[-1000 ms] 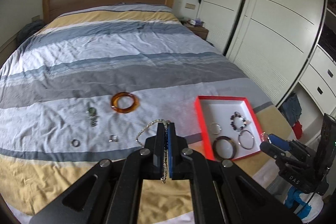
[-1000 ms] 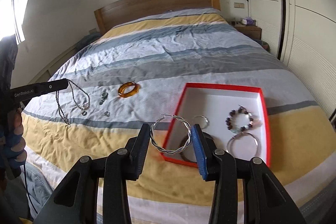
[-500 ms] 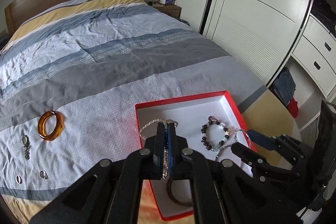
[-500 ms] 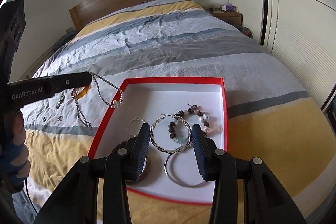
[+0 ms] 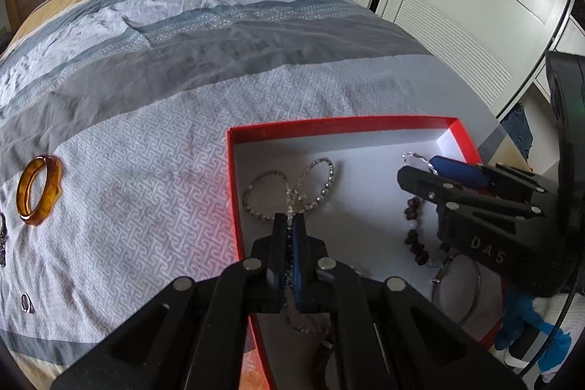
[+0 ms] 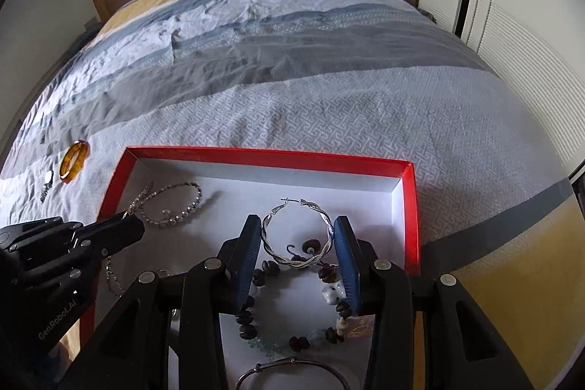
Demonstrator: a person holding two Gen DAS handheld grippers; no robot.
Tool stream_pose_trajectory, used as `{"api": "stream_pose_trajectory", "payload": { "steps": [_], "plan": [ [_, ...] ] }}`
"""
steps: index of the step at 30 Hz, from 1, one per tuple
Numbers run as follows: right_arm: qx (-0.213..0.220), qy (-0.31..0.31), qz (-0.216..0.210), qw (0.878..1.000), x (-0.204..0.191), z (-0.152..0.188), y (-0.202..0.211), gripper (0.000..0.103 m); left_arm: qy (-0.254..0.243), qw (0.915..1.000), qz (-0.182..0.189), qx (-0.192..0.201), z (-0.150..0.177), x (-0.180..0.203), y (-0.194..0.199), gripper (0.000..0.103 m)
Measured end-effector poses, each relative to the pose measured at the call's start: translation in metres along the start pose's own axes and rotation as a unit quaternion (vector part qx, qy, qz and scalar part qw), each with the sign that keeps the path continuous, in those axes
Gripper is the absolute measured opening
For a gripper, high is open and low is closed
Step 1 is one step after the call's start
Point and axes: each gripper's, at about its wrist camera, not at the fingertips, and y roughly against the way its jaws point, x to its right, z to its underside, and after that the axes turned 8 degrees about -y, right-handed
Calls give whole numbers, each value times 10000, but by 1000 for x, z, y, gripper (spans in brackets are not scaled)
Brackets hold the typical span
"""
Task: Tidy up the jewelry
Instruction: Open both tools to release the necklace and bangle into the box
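1. We have brought both tools down over the red box (image 6: pixel 409 207) on the bed (image 5: pixel 146 119). 1 second ago the left tool (image 5: pixel 289 225) hung above the loose pieces on the bedspread and the right tool (image 6: pixel 298 236) was only nearing the box's edge.
2. Left tool: jaws together, clamped on the bead chain (image 5: pixel 321 181), whose loops now lie on the box floor at its left side.
3. Right tool: jaws part-way apart, clamped on the twisted silver hoop (image 6: pixel 321 218), held just above the beaded bracelet (image 6: pixel 256 331) – still not released.
4. We judge both pieces ready to drop.
5. Left outside on the bed: the amber bangle (image 5: pixel 38 190), a ring (image 5: pixel 25 301) and a small dark piece – work remains.
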Motion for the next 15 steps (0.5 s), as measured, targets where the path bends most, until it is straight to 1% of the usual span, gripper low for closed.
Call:
{"api": "stream_pose_trajectory", "payload": {
  "steps": [1,4,7,10,12,15],
  "plan": [
    [-48,43,59,10000,-1,0,-3,41,-29,10000,-26,16,0,2,0,4],
    [-185,255,321,9990,-8,-2,-11,41,-117,9999,16,-20,0,5,-1,4],
    [-153,229,323,9991,-7,-3,-8,41,-119,9999,20,-12,1,3,2,7],
    [2,91,279,9996,-1,-1,8,42,-33,9999,138,57,0,1,12,15],
    [103,16,240,9997,2,0,23,42,-3,9999,133,108,0,3,22,30],
    [272,-99,203,9994,6,7,49,43,7,9997,165,193,1,8,42,31]
  ]
}}
